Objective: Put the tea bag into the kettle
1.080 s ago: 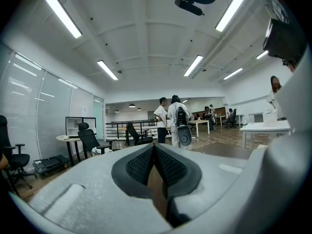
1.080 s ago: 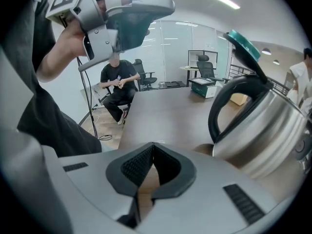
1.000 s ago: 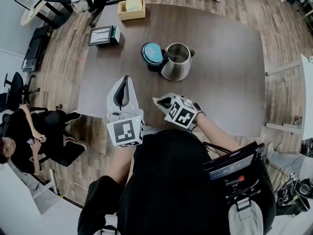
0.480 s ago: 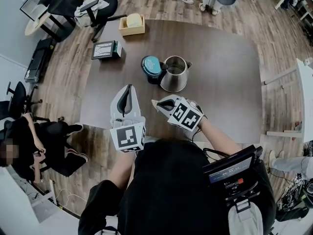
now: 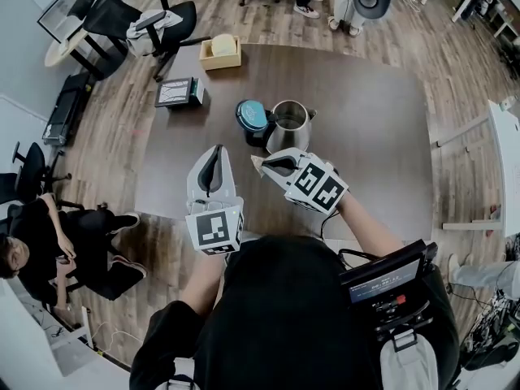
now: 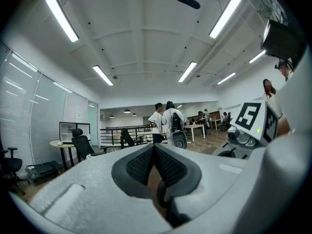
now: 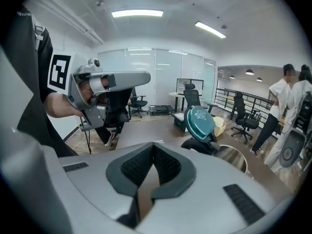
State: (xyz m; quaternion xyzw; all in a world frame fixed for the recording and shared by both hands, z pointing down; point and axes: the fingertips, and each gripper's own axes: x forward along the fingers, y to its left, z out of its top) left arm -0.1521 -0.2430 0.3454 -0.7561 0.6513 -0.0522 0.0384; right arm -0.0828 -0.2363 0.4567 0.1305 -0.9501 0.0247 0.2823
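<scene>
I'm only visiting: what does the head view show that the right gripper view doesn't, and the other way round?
Only the head view: the whole brown table, a seated person at the left, and the right claw seen from outside with its marker cube.
Only the right gripper view: the ceiling lights, a glass wall, and that claw's dark pads closed together.
Both: the steel kettle with its teal lid open, the left claw, a green box and a wooden box.
</scene>
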